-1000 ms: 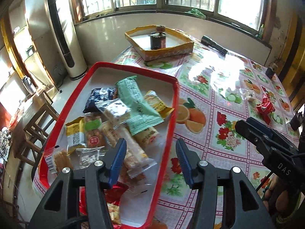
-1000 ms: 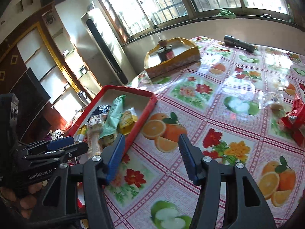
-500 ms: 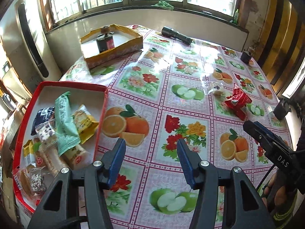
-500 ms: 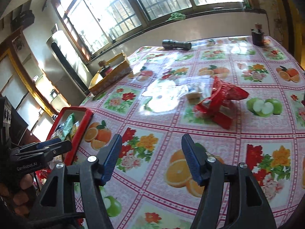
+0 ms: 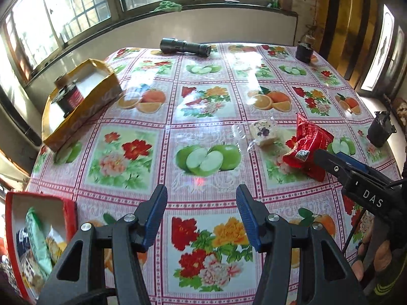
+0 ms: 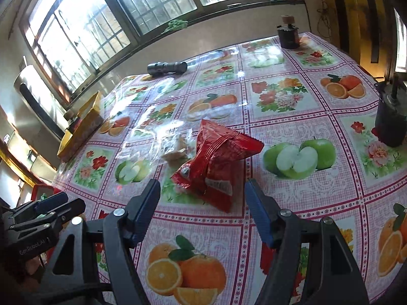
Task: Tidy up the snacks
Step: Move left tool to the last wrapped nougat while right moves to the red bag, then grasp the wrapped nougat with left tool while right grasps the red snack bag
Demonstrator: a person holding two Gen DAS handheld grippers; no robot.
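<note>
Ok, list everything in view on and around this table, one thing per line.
tablecloth: one, pink with fruit and flower squares, covers the table
red snack packet: one, red, ahead of the right gripper
clear-wrapped snack: one, pale, beside the red packet
red tray: one, red, at the table's near left corner, snacks inside
yellow box: one, yellow, far left, holds a dark jar
flashlight: one, black, far edge
dark containers: two, right side
left gripper: open, empty
right gripper: jaws opening, nothing between the pads
hand: one, holding the right gripper
</note>
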